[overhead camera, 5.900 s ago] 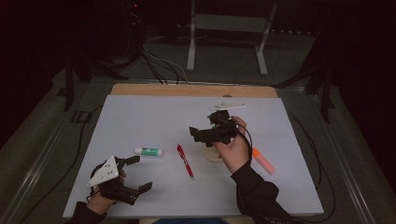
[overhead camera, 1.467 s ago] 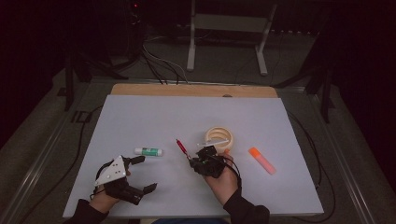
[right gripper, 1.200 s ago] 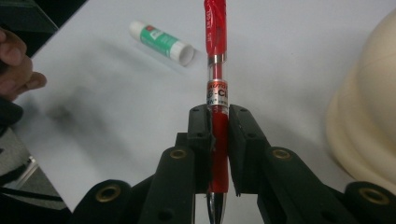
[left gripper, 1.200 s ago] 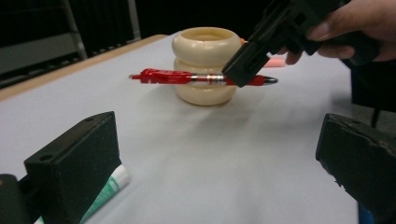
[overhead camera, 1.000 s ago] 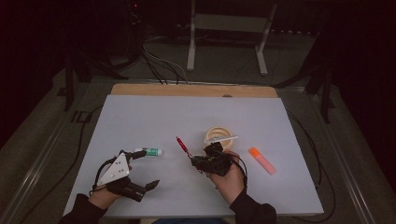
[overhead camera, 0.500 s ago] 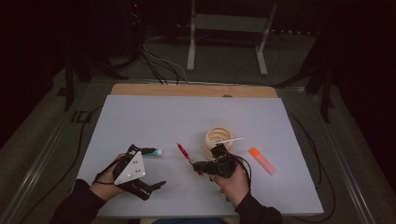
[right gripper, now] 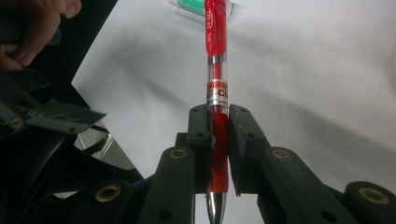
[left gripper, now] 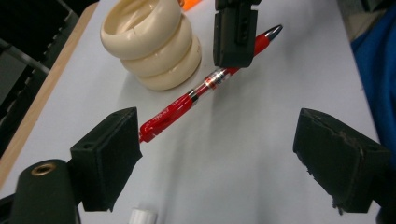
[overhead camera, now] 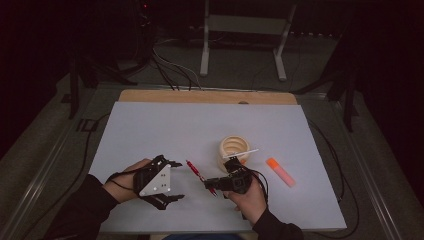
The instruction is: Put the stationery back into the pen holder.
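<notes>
The right gripper (right gripper: 217, 140) clamped one red pen (right gripper: 216, 56) near its metal tip, long axis diagonal across the white table (overhead camera: 165, 125), cap toward the wide-open left gripper (left gripper: 229, 154).

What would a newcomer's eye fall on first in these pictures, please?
Probably the red pen, clamped near its tip end in the right hand-held gripper at the table's near middle. Beside it stands a cream ribbed holder, while the left hand-held gripper waits open at the near left.

Red pen (right gripper: 217, 51): glossy clear plastic, metal tip. Holder (left gripper: 150, 44) beside it: smooth cream plastic. Counter (overhead camera: 165, 125): matt.
</notes>
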Available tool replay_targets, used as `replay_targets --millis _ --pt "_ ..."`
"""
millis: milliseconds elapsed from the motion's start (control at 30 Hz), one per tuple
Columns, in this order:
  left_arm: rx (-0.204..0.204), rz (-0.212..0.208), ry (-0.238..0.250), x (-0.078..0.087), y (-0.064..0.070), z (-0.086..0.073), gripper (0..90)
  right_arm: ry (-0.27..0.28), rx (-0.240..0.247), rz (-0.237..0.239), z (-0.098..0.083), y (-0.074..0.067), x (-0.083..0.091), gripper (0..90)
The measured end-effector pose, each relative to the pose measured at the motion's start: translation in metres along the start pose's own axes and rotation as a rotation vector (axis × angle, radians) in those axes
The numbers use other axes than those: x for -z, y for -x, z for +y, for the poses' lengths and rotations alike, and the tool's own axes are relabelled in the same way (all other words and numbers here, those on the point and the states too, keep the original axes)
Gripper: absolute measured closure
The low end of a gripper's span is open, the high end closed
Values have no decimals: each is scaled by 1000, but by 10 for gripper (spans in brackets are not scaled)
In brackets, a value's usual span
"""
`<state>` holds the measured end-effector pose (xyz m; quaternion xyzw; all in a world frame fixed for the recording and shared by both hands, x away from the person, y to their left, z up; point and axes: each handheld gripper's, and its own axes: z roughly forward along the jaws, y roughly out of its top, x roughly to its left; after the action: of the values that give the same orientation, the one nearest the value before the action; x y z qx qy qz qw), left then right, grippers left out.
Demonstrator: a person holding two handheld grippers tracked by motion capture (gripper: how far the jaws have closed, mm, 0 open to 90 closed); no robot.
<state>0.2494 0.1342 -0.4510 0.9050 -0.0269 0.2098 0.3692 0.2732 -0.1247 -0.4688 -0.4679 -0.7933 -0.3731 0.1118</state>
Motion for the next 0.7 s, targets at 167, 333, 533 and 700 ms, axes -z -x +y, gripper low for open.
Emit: replay_targets --millis 167,333,533,700 --pt "-70 -1 -9 -3 -9 3 270 -8 -1 8 0 0 0 799" --pt "-151 -28 -24 -4 -18 7 396 -15 5 17 -1 -2 -2 799" --pt "-234 -96 -72 -10 -26 11 476 -25 10 23 -1 -3 -2 799" --pt "-283 -114 -82 -16 -31 17 509 -30 11 29 -2 -4 -3 799"
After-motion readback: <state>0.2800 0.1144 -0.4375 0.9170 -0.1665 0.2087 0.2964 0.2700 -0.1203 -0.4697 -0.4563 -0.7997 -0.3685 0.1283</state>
